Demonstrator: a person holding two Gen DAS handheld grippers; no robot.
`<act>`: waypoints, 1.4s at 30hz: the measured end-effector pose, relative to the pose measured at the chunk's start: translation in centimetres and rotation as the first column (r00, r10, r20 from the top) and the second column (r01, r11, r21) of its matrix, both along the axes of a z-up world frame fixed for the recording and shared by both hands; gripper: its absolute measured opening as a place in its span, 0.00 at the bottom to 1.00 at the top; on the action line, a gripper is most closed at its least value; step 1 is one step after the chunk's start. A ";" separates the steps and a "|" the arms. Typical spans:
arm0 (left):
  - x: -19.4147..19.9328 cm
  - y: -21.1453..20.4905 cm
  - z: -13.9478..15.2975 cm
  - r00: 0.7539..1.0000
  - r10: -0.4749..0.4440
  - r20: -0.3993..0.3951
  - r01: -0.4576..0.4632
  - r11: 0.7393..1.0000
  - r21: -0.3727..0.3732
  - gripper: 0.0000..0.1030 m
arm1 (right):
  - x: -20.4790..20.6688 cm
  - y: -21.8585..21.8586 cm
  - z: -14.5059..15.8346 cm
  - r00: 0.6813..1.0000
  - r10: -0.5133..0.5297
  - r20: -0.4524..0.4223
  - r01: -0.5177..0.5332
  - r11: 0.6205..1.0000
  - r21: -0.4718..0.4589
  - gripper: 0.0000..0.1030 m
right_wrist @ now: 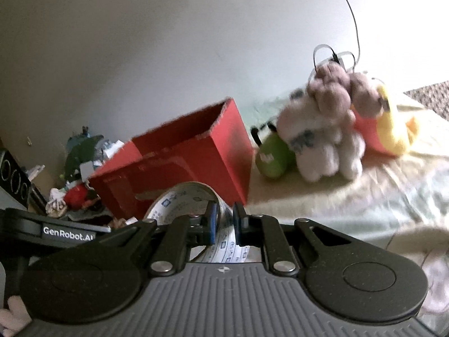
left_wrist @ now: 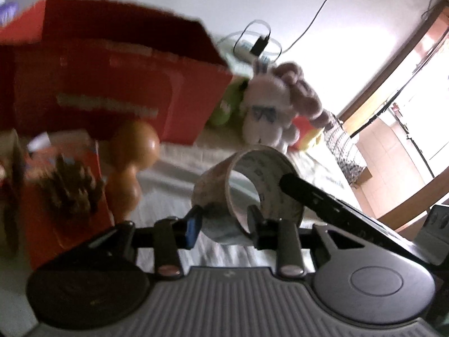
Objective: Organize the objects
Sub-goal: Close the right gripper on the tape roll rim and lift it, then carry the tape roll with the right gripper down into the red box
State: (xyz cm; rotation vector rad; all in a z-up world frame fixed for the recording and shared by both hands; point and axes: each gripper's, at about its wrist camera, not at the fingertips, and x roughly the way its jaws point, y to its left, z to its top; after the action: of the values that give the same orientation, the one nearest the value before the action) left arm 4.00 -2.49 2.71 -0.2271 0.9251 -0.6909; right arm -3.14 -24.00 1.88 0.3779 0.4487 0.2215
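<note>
The red box (right_wrist: 179, 165) is standing open-topped on the bed sheet (right_wrist: 322, 196) — its inside is hidden. Just before the box, both grippers are pinching the tape roll (left_wrist: 249, 188): the left gripper (left_wrist: 224, 224) narrowly closed across its wall, the right gripper (right_wrist: 224, 221) likewise. Plush toys (right_wrist: 325, 140) are crowding right of the box — bare sheet beyond.

Matt red cardboard box (right_wrist: 179, 165) is sitting on wrinkled cloth (right_wrist: 350, 196); fuzzy plush rabbit (left_wrist: 265, 106) is facing glossy printed tape roll (left_wrist: 252, 185)
</note>
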 end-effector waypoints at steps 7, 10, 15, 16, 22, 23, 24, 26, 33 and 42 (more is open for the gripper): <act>1.3 0.6 7.0 0.985 -0.013 0.170 0.008 0.999 0.033 0.28 | 2.8 0.8 5.7 0.993 0.053 0.108 -0.047 0.997 -0.057 0.13; 2.8 0.7 10.1 0.967 -0.010 0.255 -0.007 0.998 0.067 0.28 | 5.6 1.3 8.1 0.988 0.078 0.132 -0.068 0.995 -0.075 0.11; 6.7 0.7 12.9 0.947 -0.010 0.322 -0.036 0.990 0.136 0.28 | 11.3 2.7 10.8 0.989 0.103 0.104 -0.093 0.991 -0.101 0.10; 7.5 0.6 13.0 0.942 -0.012 0.335 -0.043 0.987 0.155 0.28 | 12.1 3.0 10.9 0.990 0.104 0.093 -0.094 0.990 -0.106 0.10; 13.8 0.0 11.0 0.940 -0.035 0.340 -0.066 0.957 0.281 0.27 | 19.5 6.0 8.7 0.993 0.106 -0.054 -0.113 0.981 -0.156 0.10; 15.1 -0.1 10.2 0.947 -0.036 0.320 -0.065 0.952 0.301 0.27 | 20.8 6.3 7.9 0.990 0.105 -0.090 -0.119 0.980 -0.161 0.10; 16.4 -0.1 9.3 0.954 -0.032 0.298 -0.066 0.947 0.315 0.27 | 22.3 6.7 6.8 0.986 0.104 -0.130 -0.125 0.977 -0.170 0.10; 18.7 -0.2 7.7 0.967 -0.022 0.254 -0.069 0.936 0.345 0.26 | 24.1 7.1 5.6 0.979 0.093 -0.181 -0.128 0.972 -0.196 0.10; 24.8 -0.3 3.5 0.992 0.014 0.122 -0.064 0.908 0.414 0.33 | 28.0 9.3 3.5 0.958 0.073 -0.279 -0.170 0.925 -0.341 0.10; 25.6 -0.8 1.7 0.992 0.026 0.126 -0.084 0.875 0.477 0.49 | 29.3 10.6 2.6 0.950 0.040 -0.309 -0.187 0.866 -0.464 0.12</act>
State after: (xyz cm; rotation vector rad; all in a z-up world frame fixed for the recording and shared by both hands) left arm 29.65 -3.32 4.40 0.2294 0.9456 -0.3963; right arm 26.12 -13.42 4.46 -0.1225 0.7990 0.1602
